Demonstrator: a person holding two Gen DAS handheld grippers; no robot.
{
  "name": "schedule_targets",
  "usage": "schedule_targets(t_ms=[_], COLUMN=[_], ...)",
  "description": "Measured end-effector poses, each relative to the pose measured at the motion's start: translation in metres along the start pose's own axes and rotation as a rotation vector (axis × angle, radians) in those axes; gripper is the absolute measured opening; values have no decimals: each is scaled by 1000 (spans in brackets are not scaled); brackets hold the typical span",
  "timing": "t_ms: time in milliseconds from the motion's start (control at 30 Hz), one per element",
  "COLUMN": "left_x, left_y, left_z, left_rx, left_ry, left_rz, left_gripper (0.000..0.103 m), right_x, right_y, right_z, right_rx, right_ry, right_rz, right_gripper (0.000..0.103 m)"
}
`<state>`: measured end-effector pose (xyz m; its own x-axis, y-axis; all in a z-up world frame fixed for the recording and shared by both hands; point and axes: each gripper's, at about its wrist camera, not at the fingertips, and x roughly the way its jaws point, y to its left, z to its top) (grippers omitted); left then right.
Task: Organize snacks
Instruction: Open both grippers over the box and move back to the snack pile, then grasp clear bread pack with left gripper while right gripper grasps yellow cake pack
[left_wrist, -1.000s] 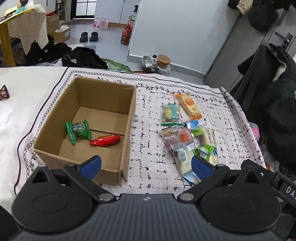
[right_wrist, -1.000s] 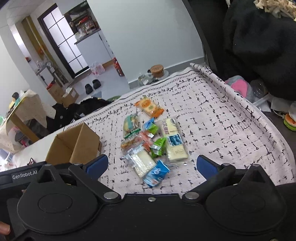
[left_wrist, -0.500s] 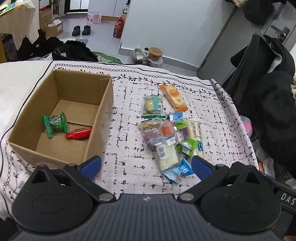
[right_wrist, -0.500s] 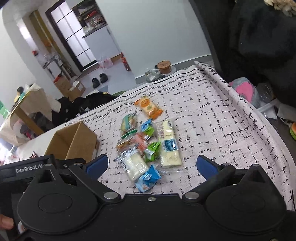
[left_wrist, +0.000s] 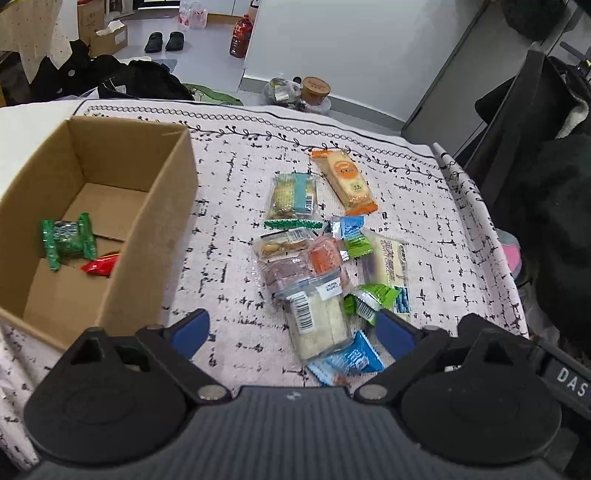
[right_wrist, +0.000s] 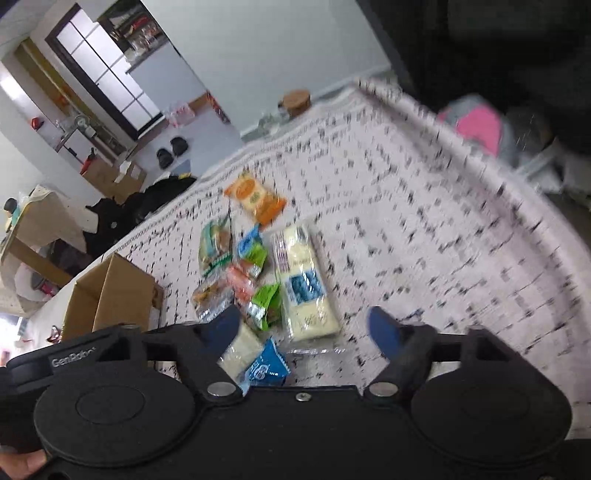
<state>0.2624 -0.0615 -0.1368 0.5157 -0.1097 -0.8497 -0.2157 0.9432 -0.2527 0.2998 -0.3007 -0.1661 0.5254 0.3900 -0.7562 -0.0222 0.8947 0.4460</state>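
A pile of wrapped snacks (left_wrist: 321, 266) lies on the patterned cloth; it also shows in the right wrist view (right_wrist: 258, 273). An open cardboard box (left_wrist: 162, 206) stands to its left and holds a green packet (left_wrist: 68, 240) and a red packet (left_wrist: 99, 264). My left gripper (left_wrist: 293, 328) is open and empty, just short of a clear-wrapped white cake (left_wrist: 317, 321) and a blue packet (left_wrist: 349, 360). My right gripper (right_wrist: 304, 326) is open and empty, low over the pile's near end, by a long pale cake packet (right_wrist: 304, 284).
An orange packet (left_wrist: 345, 181) lies at the pile's far end. The cloth's right edge (left_wrist: 491, 236) drops off beside dark clothing. Bags, shoes and a bottle sit on the floor behind. The box also shows at left in the right wrist view (right_wrist: 110, 291).
Both grippers have moved forward and down toward the snack pile. The left view has shifted right, away from the box. The right view is blurred by motion.
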Motion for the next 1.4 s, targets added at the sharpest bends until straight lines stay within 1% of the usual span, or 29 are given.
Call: schedule_targets(t_ms=[33,167,267,467,567,767,800,833,867,933,1033,1267,1300,1367,1400], left_x=[5,23,37,63,73,96,97,97,97,97,96,81,79,73,71], left_y=[-1,-4,-6,-13,-17,-20,-19,-19,-20,-19,-16,-9,-8,-5,-5], left_z=[1,3,5,6,7,6,5,5,5,6,10,11,12,14,16], left_rx=[-5,-32,-48,-70,-65,-85,-87,-85,-77,-67,-60,-20,-15,-6,-1], left_ry=[8,35,60,92,102,139,135,128,123,120,129,116,112,104,100], left_rz=[0,7,7,22,39,73,78,84,89,99,98,96,92,83,78], left_gripper=[88,75,69,69,69,69,68,65,58,49,47,45,45,45,45], right_x=[5,17,30,51,60,72,73,74,74,76,79,82,82,82,82], right_y=[-2,-4,-9,-16,-18,-14,-13,-11,-9,-6,-2,8,9,9,9], right_z=[1,2,5,11,13,13,14,13,13,12,11,7,7,6,6], right_rx=[14,19,37,57,63,26,18,6,-4,-20,-46,-106,-111,-116,-114], right_ry=[17,27,54,89,105,107,108,107,107,108,106,110,109,112,115], right_rz=[3,9,7,9,12,16,16,17,18,18,12,-26,-30,-37,-37], right_gripper=[62,62,61,61,61,62,62,63,63,64,65,65,63,57,49])
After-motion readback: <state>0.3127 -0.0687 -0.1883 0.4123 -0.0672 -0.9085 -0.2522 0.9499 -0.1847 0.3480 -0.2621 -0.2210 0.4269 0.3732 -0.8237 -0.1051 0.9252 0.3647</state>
